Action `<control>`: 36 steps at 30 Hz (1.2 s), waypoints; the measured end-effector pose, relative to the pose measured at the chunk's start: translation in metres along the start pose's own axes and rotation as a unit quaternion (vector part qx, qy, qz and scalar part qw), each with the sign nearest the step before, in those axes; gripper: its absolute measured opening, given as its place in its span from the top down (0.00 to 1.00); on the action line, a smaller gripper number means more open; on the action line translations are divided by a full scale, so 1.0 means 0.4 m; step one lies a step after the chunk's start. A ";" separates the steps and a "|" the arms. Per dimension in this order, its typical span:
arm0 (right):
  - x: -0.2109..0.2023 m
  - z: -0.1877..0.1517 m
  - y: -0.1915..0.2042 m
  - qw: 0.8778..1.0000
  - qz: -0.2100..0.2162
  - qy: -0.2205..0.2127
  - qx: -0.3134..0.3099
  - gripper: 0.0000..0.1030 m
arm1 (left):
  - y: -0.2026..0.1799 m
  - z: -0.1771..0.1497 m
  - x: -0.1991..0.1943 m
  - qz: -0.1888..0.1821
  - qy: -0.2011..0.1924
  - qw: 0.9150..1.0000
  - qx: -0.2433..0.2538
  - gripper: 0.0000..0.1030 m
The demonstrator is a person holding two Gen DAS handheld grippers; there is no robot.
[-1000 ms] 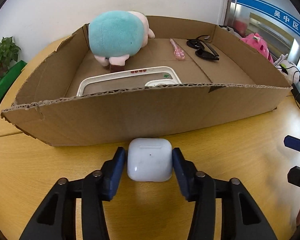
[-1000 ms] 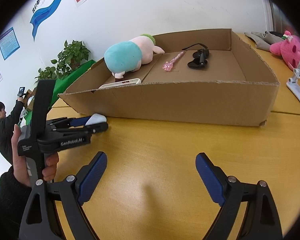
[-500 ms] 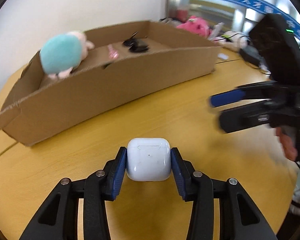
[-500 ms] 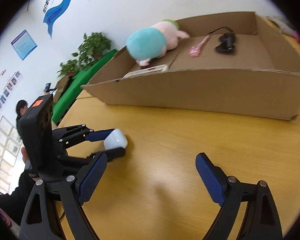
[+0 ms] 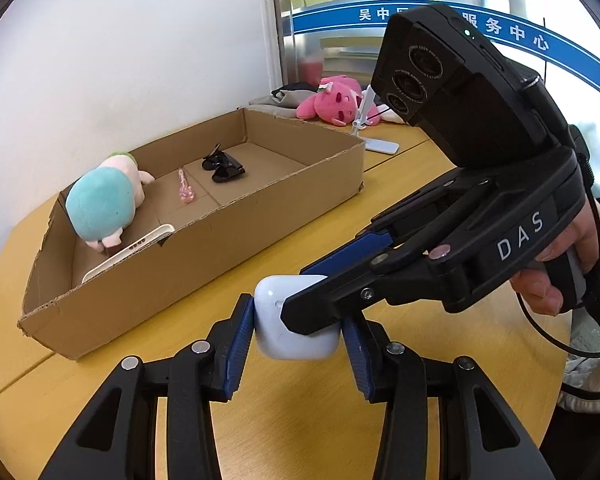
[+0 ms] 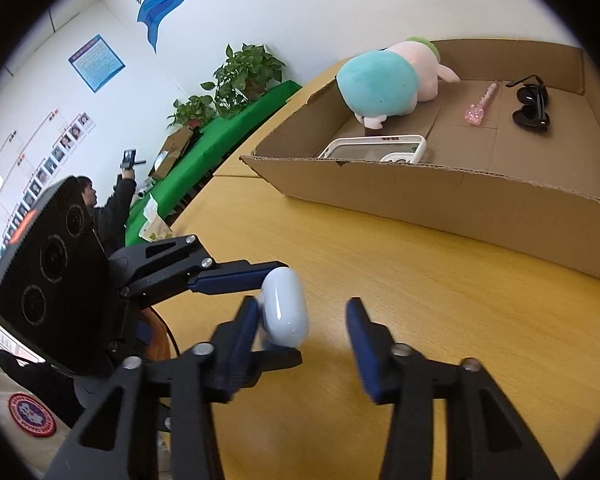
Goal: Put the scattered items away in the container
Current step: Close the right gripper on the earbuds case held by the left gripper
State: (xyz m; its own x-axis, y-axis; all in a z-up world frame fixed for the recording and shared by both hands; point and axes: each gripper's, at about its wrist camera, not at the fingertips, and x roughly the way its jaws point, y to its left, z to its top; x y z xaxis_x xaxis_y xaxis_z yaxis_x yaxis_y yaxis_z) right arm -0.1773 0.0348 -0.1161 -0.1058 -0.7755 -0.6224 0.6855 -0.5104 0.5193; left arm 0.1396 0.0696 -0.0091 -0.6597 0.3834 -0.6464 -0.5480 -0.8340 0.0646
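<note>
My left gripper [image 5: 296, 332] is shut on a white earbud case [image 5: 276, 336], held above the yellow table. The case also shows in the right wrist view [image 6: 286, 312]. My right gripper [image 6: 302, 328] is open, its fingers on either side of the case; in the left wrist view its fingers [image 5: 340, 264] reach over the case from the right. The cardboard box [image 5: 148, 272] lies beyond, holding a teal and pink plush [image 5: 104, 204], a white phone case [image 5: 128, 252], a pink wand [image 5: 186, 190] and black sunglasses [image 5: 222, 168].
A pink plush [image 5: 336, 100] and a white phone stand [image 5: 376, 140] sit on the table behind the box. Potted plants [image 6: 240, 76] and a green surface stand to the left, with a person [image 6: 108, 204] there.
My left gripper has carried the case away from the box wall and turned right. My right gripper has closed in around the case and narrowed its jaws.
</note>
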 end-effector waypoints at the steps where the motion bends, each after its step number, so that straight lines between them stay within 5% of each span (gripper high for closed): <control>1: -0.005 0.000 0.001 1.000 0.000 0.001 -0.001 0.66 | -0.005 0.001 0.000 0.001 0.000 1.000 0.001 0.55; 4: -0.012 0.002 0.012 1.000 -0.004 0.008 -0.014 0.76 | -0.019 0.006 -0.002 0.001 -0.003 1.000 0.007 0.54; 12: -0.045 0.026 0.033 0.999 -0.024 -0.014 -0.030 0.77 | -0.017 0.063 -0.013 0.017 -0.021 0.999 0.030 0.54; 23: -0.159 0.233 0.034 0.992 -0.073 -0.049 -0.086 0.78 | 0.061 0.313 0.013 0.034 -0.052 0.995 0.077 0.55; 29: -0.182 0.369 -0.014 0.989 -0.109 -0.048 -0.086 0.78 | 0.123 0.431 0.093 0.033 -0.032 0.995 0.093 0.55; 36: -0.125 0.432 -0.146 0.993 -0.115 -0.022 -0.034 0.78 | 0.155 0.462 0.245 0.012 0.038 0.995 0.095 0.55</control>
State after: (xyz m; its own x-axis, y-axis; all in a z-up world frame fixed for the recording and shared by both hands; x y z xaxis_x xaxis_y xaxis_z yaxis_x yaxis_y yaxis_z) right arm -0.3366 0.0392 -0.0141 -0.2953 -0.6572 -0.6935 0.6859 -0.6511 0.3250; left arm -0.0541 0.1289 0.0719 -0.6375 0.3271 -0.6976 -0.6244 -0.7497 0.2191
